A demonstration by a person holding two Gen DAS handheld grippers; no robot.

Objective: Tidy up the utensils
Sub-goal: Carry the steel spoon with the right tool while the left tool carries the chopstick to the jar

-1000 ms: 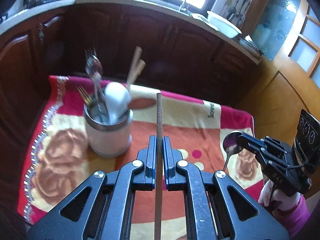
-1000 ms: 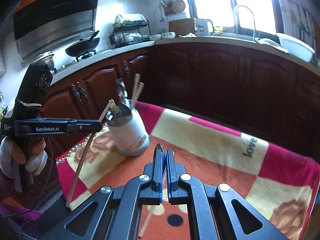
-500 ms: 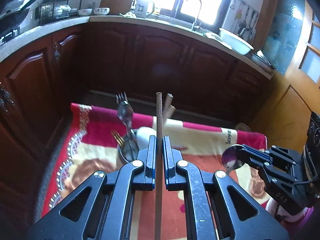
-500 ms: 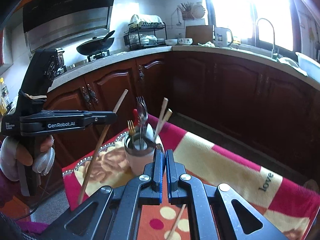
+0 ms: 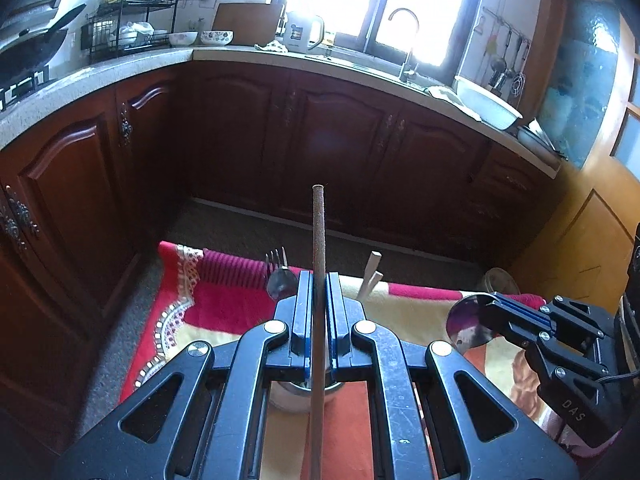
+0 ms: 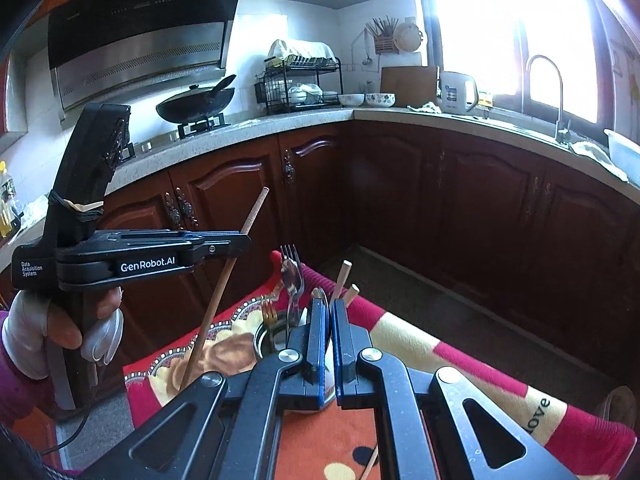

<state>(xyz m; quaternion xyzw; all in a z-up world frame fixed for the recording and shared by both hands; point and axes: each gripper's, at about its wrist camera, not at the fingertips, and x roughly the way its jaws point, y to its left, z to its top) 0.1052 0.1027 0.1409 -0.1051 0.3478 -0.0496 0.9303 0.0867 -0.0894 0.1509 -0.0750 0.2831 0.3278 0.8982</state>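
Between my left jaws I hold a chopstick, clamped mid-shaft, its long axis nearly upright, lower end slanting toward the table. Below and just ahead sits the utensil holder with forks and chopsticks standing in it. My right gripper grips a spoon, bowl forward, beside the holder. I judge the left gripper nearer for dropping in.

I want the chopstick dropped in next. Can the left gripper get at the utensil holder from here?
Probably yes: the left gripper, shut on the chopstick, hangs above the utensil holder, with nothing between.
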